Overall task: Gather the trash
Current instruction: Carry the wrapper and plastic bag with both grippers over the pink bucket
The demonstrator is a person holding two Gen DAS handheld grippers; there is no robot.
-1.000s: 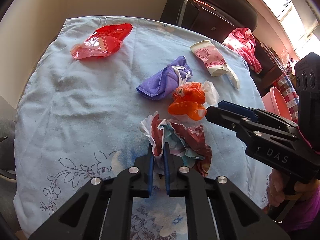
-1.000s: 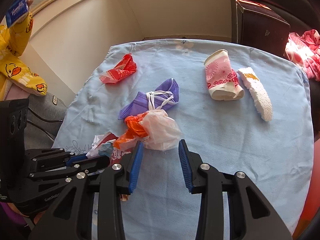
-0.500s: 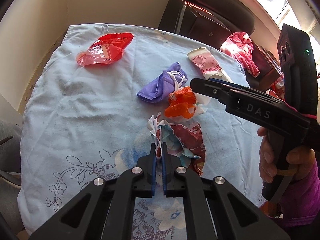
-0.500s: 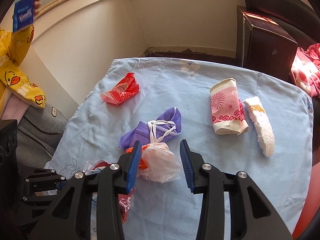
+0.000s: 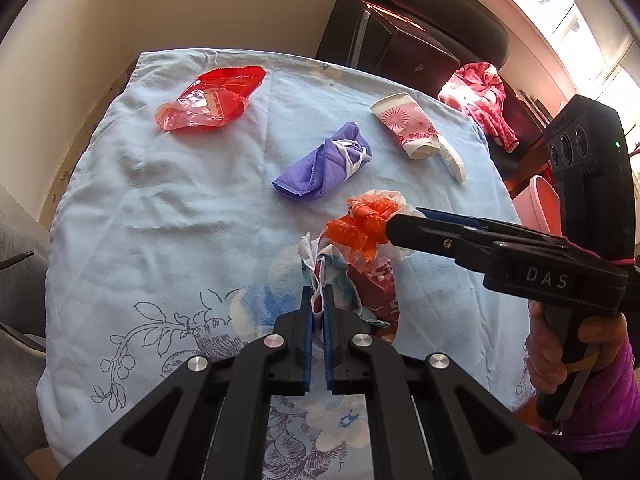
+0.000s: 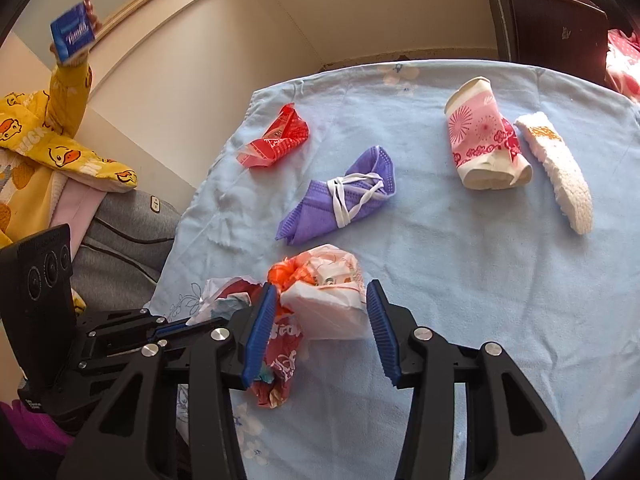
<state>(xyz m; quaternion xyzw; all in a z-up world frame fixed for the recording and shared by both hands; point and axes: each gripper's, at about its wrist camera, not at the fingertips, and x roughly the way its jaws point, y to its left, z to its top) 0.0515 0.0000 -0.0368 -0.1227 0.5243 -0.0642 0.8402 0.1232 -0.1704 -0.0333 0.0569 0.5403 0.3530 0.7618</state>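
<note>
On a blue-clothed table (image 5: 168,216), the left gripper (image 5: 317,322) pinches a crumpled wrapper (image 5: 360,292) near the front edge, while the right gripper (image 6: 322,316) straddles an orange-and-white bag (image 6: 324,292), jaws spread. Only the right view shows a child's hand raising a blue packet (image 6: 73,36); only the left shows a pink bin (image 5: 538,204) past the right edge.

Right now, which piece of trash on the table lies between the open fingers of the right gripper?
The crumpled white and orange plastic bag: it sits between the right gripper's open jaws. The purple mask, red wrapper and pink cup lie farther away.
</note>
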